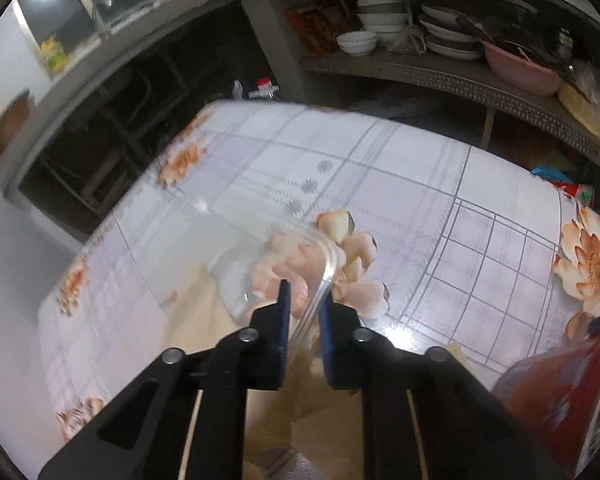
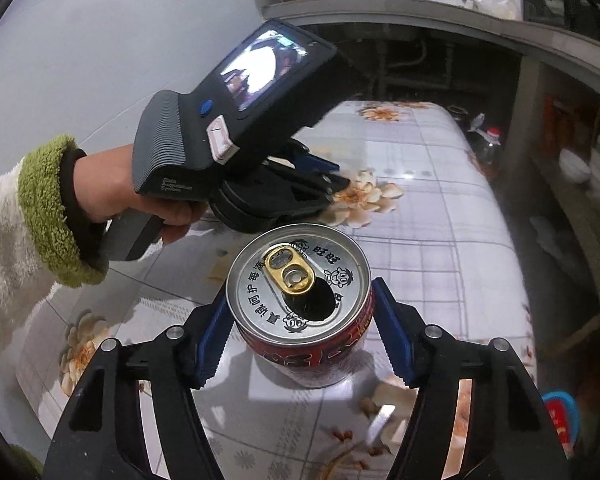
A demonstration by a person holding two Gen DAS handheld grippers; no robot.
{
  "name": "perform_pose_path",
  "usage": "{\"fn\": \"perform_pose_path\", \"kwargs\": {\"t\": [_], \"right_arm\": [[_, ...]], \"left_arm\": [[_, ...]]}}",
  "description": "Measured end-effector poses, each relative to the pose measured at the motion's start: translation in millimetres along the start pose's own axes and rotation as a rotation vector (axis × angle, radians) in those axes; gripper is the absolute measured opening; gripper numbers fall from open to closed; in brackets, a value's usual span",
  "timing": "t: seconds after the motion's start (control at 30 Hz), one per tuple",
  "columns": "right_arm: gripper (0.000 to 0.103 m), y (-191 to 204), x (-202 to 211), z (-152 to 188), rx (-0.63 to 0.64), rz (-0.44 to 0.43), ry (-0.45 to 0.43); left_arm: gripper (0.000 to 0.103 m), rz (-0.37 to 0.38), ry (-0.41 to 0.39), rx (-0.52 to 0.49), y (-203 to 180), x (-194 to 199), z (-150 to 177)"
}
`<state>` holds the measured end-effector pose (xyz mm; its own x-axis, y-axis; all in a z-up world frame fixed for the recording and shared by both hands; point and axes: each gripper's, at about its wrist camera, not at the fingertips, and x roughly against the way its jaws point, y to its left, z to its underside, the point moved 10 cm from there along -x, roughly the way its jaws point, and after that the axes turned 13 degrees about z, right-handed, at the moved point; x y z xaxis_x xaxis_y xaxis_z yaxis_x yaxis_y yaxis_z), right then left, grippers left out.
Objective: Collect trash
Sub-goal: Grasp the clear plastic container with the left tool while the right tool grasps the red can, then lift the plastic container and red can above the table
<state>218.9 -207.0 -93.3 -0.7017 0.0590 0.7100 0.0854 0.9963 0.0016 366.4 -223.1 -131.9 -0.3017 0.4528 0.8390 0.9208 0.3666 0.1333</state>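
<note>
A clear plastic cup (image 1: 268,272) lies on its side on the flowered tablecloth (image 1: 400,184). My left gripper (image 1: 306,294) is shut on the cup's thin rim, one blue pad on each side of the wall. The right wrist view shows that gripper (image 2: 336,184) held by a hand (image 2: 112,188) in a green-cuffed fleece sleeve; the cup does not show there. A red drink can (image 2: 300,292) with an opened gold tab stands upright between the fingers of my right gripper (image 2: 300,320). Those jaws are open, with a sliver of table between the left pad and the can. The can (image 1: 560,392) also shows blurred at the lower right.
Nut shells and scraps (image 2: 374,404) lie on the cloth near the can. A red-capped plastic bottle (image 2: 490,140) stands past the table's far edge. Behind it a shelf (image 1: 440,76) holds stacked bowls (image 1: 380,16), plates and a pink basin (image 1: 520,70).
</note>
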Motion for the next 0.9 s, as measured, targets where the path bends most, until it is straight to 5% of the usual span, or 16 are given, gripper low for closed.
{"fn": "perform_pose_path", "kwargs": {"t": [0.2,0.4,0.5,0.63,0.73,0.9], "right_arm": [[0.063,-21,22,14,-0.058,0.036,-0.007],[0.063,-38,42,27,-0.092,0.055,-0.009],[0.063,-43,50,31,-0.097,0.06,-0.006],[0.063,-47,63,42,-0.084,0.074,0.004],[0.063,-49,71,52,-0.069,0.086,0.015],[0.063,-46,78,67,-0.041,0.101,0.042]], "left_arm": [[0.003,-0.082,-0.106,-0.007,14,43,-16],[0.003,-0.145,-0.277,0.034,18,128,-26],[0.003,-0.097,-0.318,0.073,-2,169,-20],[0.003,0.075,-0.291,0.222,-37,193,5],[0.004,0.226,-0.209,0.373,-69,185,39],[0.004,0.31,-0.077,0.514,-116,140,99]]}}
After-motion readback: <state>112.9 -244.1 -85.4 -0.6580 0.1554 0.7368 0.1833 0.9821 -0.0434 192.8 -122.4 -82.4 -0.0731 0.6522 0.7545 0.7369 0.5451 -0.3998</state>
